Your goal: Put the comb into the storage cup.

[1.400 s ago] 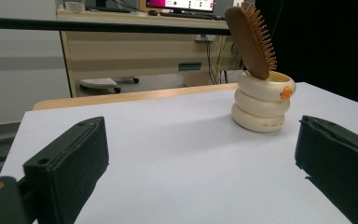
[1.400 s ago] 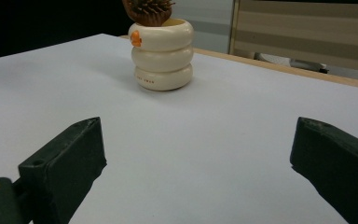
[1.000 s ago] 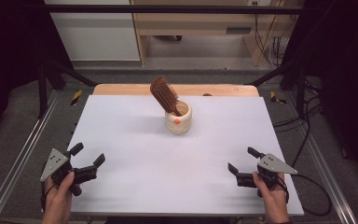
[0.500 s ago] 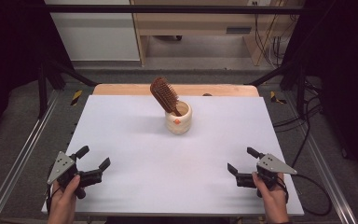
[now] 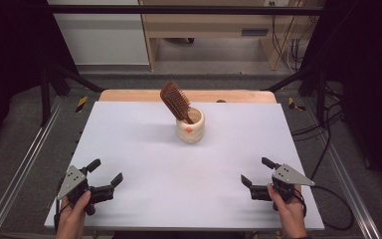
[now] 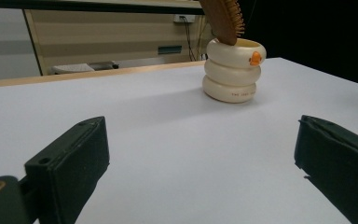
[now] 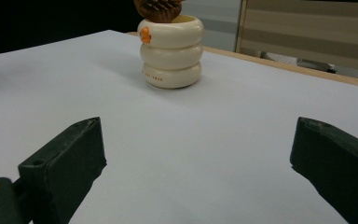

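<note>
From the high view, the left tool point(image 5: 103, 175) has slid along the near edge of the white surface point(image 5: 139, 144), a little to the right and nearer the person than a second ago, its jaws spread and empty. The right tool point(image 5: 258, 173) has held its place at the near right corner, jaws likewise spread. The brown wooden hairbrush point(image 5: 175, 101) leans, bristle head up, in the cream ring-stacked ceramic cup point(image 5: 190, 127) at the far middle, well apart from both tools and unmoved.

The left gripper view has its wide-set jaws framing the cup point(image 6: 233, 70), with the brush point(image 6: 223, 19) rising from it far ahead.

The right gripper view looks between parted jaws at the cup point(image 7: 171, 52) and brush point(image 7: 158, 10), also distant.

I judge only a small repositioning has happened; the reach for the brush has not begun.
</note>
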`<state>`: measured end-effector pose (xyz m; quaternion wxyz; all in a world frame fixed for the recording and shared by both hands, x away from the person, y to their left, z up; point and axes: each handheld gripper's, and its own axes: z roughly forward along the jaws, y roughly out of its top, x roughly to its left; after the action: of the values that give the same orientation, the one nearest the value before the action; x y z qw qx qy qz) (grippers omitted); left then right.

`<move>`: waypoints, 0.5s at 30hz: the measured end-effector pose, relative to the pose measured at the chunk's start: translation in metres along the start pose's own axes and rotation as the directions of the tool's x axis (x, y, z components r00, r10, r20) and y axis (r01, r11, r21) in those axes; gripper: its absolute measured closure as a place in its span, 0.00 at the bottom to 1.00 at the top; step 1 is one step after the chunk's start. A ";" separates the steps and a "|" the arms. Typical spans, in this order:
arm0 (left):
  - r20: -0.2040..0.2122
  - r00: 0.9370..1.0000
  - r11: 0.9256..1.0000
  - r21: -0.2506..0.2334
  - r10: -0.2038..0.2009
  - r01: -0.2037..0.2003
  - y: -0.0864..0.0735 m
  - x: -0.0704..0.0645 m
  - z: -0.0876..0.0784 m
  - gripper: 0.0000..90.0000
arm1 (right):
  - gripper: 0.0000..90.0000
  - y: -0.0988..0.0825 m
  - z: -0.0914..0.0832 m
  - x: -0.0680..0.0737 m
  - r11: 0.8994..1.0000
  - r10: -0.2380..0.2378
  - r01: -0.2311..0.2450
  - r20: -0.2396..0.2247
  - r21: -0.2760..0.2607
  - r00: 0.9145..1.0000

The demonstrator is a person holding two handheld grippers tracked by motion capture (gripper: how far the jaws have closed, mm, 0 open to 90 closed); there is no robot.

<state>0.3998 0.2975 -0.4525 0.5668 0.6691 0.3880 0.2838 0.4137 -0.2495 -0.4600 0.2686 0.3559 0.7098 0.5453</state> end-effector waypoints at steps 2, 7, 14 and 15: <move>0.009 1.000 1.000 0.002 0.004 -0.004 -0.001 -0.003 0.001 0.03 | 0.04 0.000 0.001 0.001 1.000 -0.004 0.004 -0.003 0.003 1.000; 0.025 1.000 1.000 -0.003 -0.003 0.003 -0.001 -0.010 0.002 0.03 | 0.04 0.001 0.006 0.007 1.000 -0.014 0.014 -0.017 0.006 1.000; 0.017 1.000 0.999 -0.032 -0.007 0.007 0.000 -0.013 0.003 0.03 | 0.03 0.003 0.011 0.010 1.000 -0.011 0.011 -0.014 -0.001 1.000; 0.014 1.000 0.999 -0.038 -0.005 0.006 0.000 -0.012 0.003 0.03 | 0.03 0.003 0.012 0.011 1.000 -0.011 0.011 -0.013 -0.001 1.000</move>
<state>0.3957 0.2855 -0.4524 0.5828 0.6591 0.3804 0.2850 0.4169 -0.2337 -0.4602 0.2671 0.3482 0.7134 0.5463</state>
